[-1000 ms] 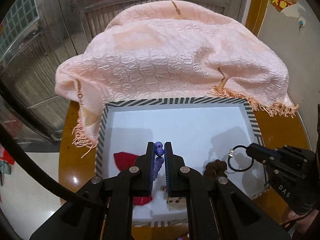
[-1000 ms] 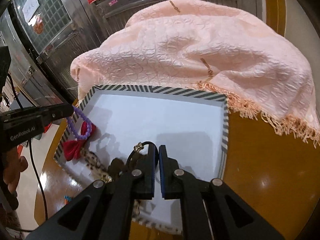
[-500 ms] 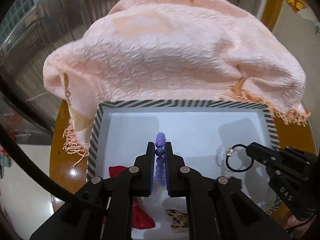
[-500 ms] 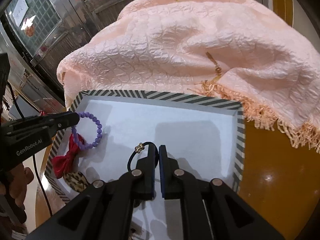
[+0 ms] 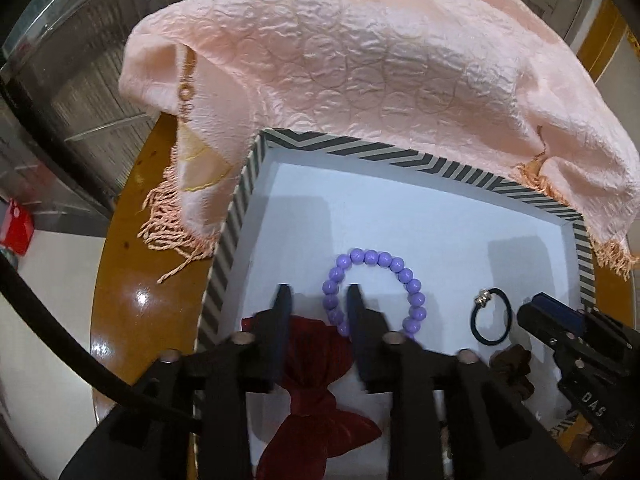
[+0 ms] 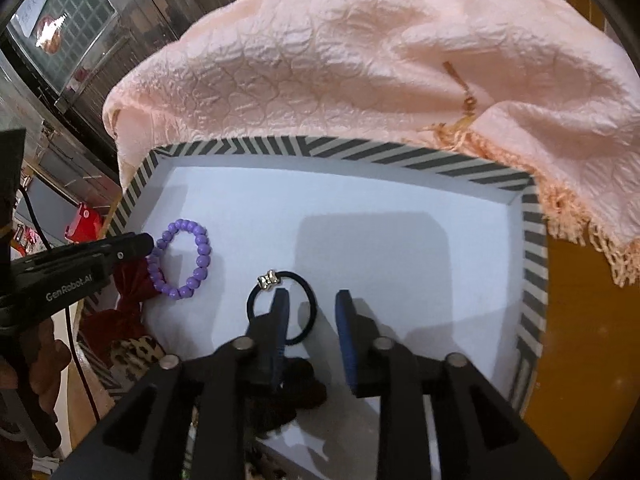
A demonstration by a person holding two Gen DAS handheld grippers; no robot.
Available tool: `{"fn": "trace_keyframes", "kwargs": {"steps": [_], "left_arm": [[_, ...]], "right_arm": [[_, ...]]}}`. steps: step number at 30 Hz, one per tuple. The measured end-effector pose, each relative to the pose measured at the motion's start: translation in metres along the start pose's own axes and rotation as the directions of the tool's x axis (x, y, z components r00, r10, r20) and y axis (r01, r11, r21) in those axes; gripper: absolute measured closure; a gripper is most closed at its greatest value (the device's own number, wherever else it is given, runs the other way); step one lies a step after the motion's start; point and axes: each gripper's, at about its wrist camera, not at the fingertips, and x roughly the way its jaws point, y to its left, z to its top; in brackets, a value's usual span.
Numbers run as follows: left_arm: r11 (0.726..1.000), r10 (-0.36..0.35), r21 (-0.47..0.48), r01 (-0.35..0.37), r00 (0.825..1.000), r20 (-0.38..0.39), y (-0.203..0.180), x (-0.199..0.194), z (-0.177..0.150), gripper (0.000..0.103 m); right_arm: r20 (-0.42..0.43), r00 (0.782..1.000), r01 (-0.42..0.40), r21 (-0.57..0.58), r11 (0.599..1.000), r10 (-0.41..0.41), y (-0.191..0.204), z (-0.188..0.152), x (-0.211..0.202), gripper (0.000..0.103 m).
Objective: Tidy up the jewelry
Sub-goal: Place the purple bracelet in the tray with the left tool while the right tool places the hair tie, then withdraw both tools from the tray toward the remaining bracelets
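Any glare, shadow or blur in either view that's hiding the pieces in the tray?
Left wrist: glare only on the table; bracelet sharp; gripper's inner edges motion-smeared. Right wrist: a soft shadow on the tray floor; hair tie clear.

A glossy brown table (image 5: 132, 320) bears a stripe-rimmed white tray (image 5: 384, 152) and a fringed pink cloth (image 5: 360, 60).

Likely a home, metal gate (image 6: 86, 40), fringed cloth (image 5: 380, 80) on wooden table (image 5: 132, 300)

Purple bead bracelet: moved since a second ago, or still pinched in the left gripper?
Yes. The purple bead bracelet went down and now lies on the white floor of the striped tray; the left gripper has just been opening, one finger inside the loop.
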Motion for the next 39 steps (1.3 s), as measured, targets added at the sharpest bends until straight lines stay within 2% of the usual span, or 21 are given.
{"fn": "trace_keyframes", "kwargs": {"steps": [9,11,16,27,39], "left_arm": [[1.0,0.016,0.024,-0.019,0.995,0.101,0.003,-0.054,-0.029,0.076],[0.999,0.018,0.032,-0.021,0.993,0.115,0.001,-0.066,-0.04,0.076],[0.998,0.019,0.06,-0.028,0.99,0.138,-0.003,-0.081,-0.065,0.076],[0.994,0.005,0.109,-0.023,0.986,0.165,-0.006,-0.113,-0.121,0.076],[0.988,-0.006,0.154,-0.019,0.987,0.162,-0.008,-0.123,-0.164,0.076]], "right_arm": [[0.05,0.999,-0.004,-0.033,0.999,0.006,0.01,-0.035,-0.063,0.068],[0.062,0.998,-0.011,-0.029,1.0,0.013,0.013,-0.045,-0.075,0.062],[0.075,0.997,-0.007,-0.048,0.999,0.01,0.028,-0.072,-0.101,0.06],[0.086,0.996,0.027,-0.025,0.999,-0.025,0.039,-0.131,-0.135,0.056],[0.083,0.995,0.054,-0.008,0.998,-0.054,0.05,-0.178,-0.151,0.055]]}}
